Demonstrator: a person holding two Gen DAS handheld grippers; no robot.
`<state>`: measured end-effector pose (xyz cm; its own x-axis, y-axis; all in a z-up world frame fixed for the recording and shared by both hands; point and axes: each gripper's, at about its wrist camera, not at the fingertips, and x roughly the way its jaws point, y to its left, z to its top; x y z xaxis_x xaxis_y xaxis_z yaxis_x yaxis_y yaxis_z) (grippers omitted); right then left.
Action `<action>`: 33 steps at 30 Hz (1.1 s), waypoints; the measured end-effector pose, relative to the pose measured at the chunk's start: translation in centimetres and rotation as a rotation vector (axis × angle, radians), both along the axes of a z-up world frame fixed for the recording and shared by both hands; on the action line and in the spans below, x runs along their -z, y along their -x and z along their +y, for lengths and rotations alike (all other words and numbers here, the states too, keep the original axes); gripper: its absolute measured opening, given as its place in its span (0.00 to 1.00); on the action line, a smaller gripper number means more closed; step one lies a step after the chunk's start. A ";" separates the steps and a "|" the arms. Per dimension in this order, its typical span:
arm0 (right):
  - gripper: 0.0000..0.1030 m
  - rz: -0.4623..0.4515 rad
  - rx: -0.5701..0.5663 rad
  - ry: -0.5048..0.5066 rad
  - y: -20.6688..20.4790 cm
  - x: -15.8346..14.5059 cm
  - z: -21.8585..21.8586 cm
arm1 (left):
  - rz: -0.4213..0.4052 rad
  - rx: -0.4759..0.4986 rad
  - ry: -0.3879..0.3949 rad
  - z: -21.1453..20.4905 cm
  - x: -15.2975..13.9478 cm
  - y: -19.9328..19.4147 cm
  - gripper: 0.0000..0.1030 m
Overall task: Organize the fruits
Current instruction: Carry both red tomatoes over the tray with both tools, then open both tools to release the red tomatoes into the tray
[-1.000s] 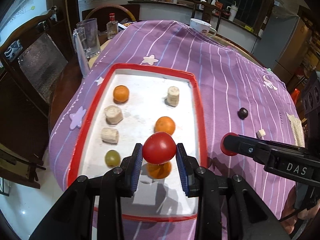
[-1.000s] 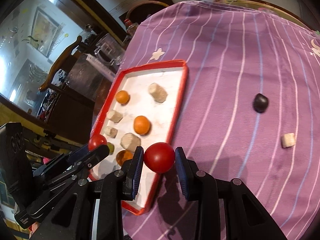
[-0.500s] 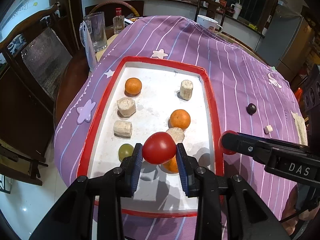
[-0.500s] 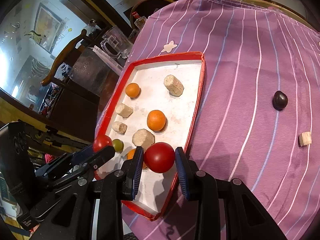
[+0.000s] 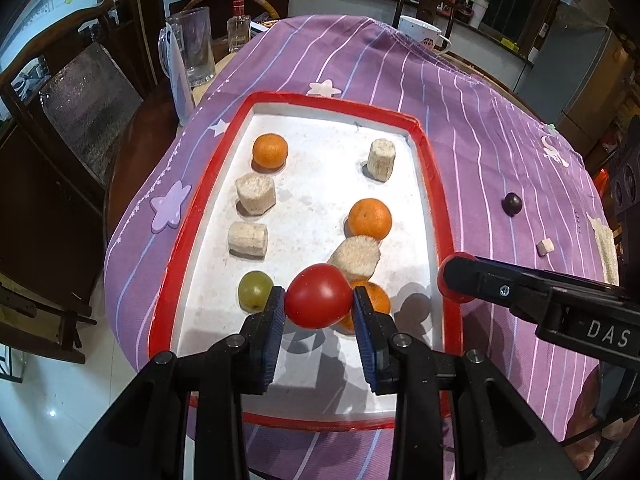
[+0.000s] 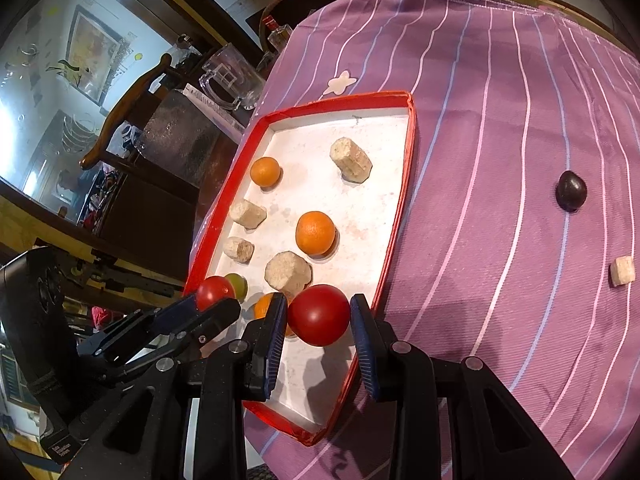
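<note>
The left gripper (image 5: pixel 319 307) pinches a red tomato (image 5: pixel 319 295) between both pads, held above the near end of the red-rimmed tray (image 5: pixel 434 184). The right gripper (image 6: pixel 319 322) likewise clamps a second tomato (image 6: pixel 319 314) over the tray's near right rim. Both point forward across the tray, the left one further left. Only the right wrist view shows both tomatoes clearly; a dark plum (image 6: pixel 571 191) lies well apart on the purple tablecloth (image 6: pixel 500 120).

Both the left gripper (image 5: pixel 319 308) and right gripper (image 6: pixel 319 312) have advanced with their tomatoes over the red tray (image 5: pixel 434 184).
</note>
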<state>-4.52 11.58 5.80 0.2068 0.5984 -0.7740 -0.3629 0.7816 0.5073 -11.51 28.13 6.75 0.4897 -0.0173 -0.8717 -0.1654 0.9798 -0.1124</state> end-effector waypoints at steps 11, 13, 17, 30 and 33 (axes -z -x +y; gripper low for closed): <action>0.35 -0.020 -0.045 0.027 0.4 0.4 1.6 | 0.033 -0.025 0.009 1.2 1.2 0.5 0.32; 0.35 -0.038 -0.057 0.048 0.6 0.4 2.0 | 0.041 -0.028 0.013 1.4 1.5 0.4 0.32; 0.35 -0.066 -0.082 0.085 1.2 0.6 2.8 | 0.058 -0.031 0.015 1.7 2.3 0.3 0.32; 0.35 -0.146 -0.125 0.178 2.2 1.1 4.6 | 0.089 -0.017 0.024 2.3 3.9 -0.2 0.32; 0.36 -0.143 -0.120 0.193 2.1 1.4 4.7 | 0.090 -0.015 0.029 2.3 4.0 -0.3 0.32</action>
<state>-6.57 16.24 4.42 0.2590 0.4689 -0.8444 -0.5157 0.8064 0.2896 -11.22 30.48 2.74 0.4101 -0.0363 -0.9113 -0.1911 0.9736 -0.1247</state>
